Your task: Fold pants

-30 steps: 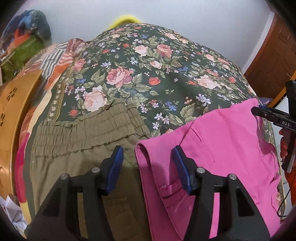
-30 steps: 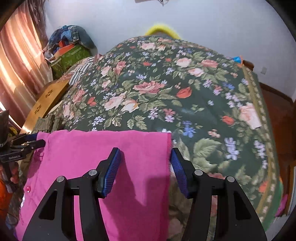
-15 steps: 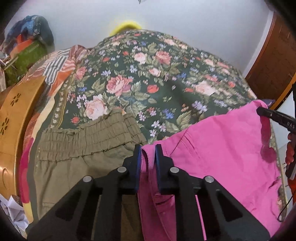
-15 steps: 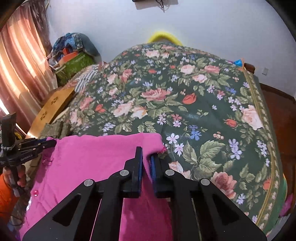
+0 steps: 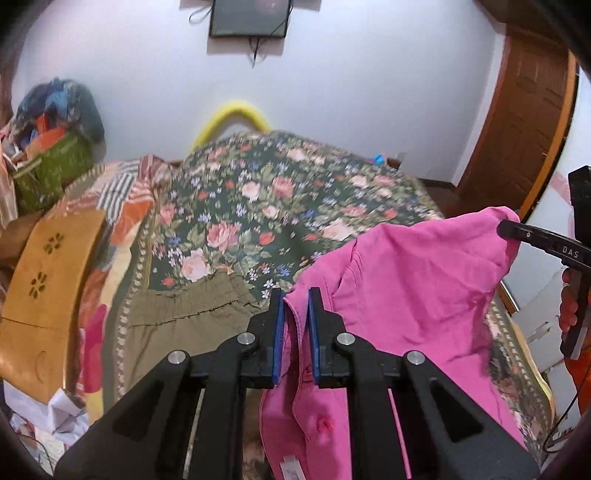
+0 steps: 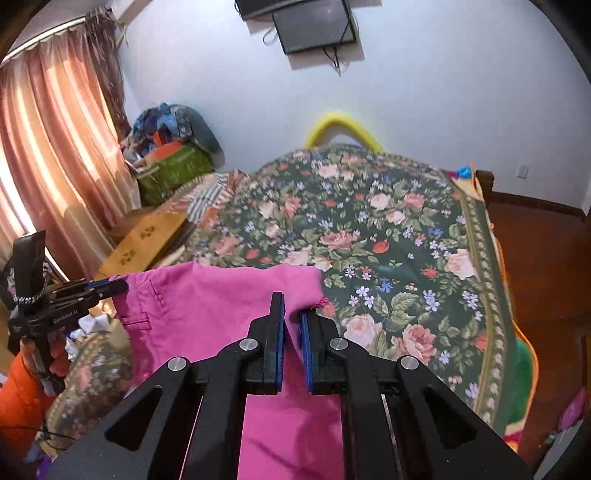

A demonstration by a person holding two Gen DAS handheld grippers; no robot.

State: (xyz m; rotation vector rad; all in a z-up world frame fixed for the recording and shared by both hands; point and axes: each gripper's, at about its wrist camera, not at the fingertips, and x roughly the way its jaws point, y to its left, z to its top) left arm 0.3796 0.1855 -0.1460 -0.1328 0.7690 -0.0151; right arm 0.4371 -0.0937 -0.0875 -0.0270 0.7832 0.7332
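Pink pants hang edge-pinched between left gripper and right gripper.

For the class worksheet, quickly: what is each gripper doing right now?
Left gripper: closed on the waistband corner of the bright pink cotton pants.
Right gripper: closed on the pink pants' other corner.

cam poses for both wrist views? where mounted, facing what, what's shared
Left wrist: rides the left gripper, looks along its fingers over the floral bedspread; right gripper and hand show at right.
Right wrist: rides the right gripper, faces the same wall; left gripper shows at left.
Shared: pink pants, clamped at opposite corners, wall TV.
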